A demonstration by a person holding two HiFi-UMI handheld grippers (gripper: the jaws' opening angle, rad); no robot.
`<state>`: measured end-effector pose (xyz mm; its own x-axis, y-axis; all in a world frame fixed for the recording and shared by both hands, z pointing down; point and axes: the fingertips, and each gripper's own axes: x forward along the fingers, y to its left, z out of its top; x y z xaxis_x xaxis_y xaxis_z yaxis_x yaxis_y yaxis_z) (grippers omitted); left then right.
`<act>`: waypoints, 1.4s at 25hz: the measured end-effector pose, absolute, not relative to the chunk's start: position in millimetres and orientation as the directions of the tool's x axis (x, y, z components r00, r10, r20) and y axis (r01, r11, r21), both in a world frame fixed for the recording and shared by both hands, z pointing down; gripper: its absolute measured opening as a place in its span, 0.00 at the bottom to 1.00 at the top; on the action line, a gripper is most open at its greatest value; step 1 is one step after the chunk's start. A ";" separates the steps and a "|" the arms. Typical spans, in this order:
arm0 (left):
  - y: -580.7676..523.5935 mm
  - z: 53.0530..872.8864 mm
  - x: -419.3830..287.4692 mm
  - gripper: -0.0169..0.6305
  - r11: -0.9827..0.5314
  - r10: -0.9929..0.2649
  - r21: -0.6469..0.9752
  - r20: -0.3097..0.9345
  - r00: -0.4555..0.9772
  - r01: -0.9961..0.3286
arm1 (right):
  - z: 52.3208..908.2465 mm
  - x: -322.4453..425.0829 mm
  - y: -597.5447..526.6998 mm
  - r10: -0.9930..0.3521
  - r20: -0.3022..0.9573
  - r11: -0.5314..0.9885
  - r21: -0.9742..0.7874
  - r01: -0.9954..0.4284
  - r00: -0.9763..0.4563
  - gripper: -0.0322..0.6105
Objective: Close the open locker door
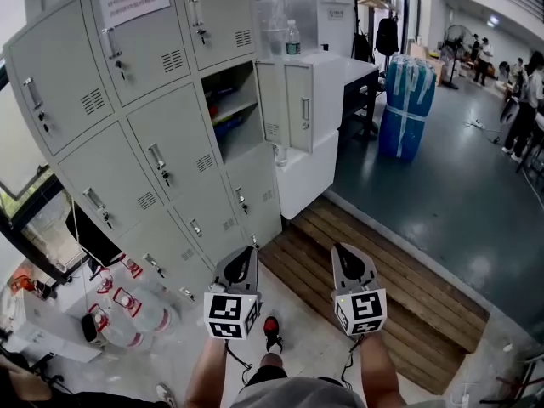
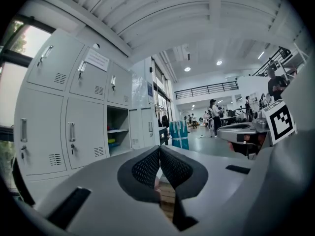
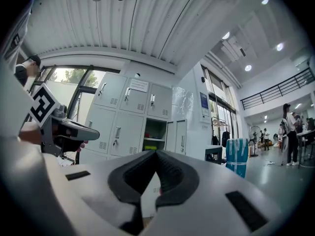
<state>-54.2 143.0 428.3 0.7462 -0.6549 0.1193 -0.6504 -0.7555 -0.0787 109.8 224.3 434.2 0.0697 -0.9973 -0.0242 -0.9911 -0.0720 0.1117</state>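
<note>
A: Head view?
B: Open locker door [image 1: 297,107] is standing upright well ahead; its handle edge is lying nearer the right gripper [image 1: 344,252] than the left gripper [image 1: 245,252].
A: Gripper views?
B: Both are showing jaws pressed together, gripping nothing.

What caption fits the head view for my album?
Both shut, the left gripper and right gripper face grey lockers with one door open.

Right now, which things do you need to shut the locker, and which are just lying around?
For the job:
open locker door
open compartment
left gripper and right gripper, both shut and empty

Just lying about:
water bottle
blue wrapped bundle
wooden pallet
</note>
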 end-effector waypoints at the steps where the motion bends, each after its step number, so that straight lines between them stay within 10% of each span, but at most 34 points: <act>1: 125.7 427.7 -51.0 0.06 -0.760 -0.650 -0.075 0.122 0.750 -0.646 | 434.0 113.0 207.7 -0.997 -0.021 -0.077 0.107 -0.991 0.075 0.07; 35: -235.8 430.7 53.9 0.06 -0.819 -0.571 -0.039 0.139 0.809 -0.572 | 431.6 213.7 -141.7 -0.986 0.001 -0.167 0.105 -0.980 0.168 0.08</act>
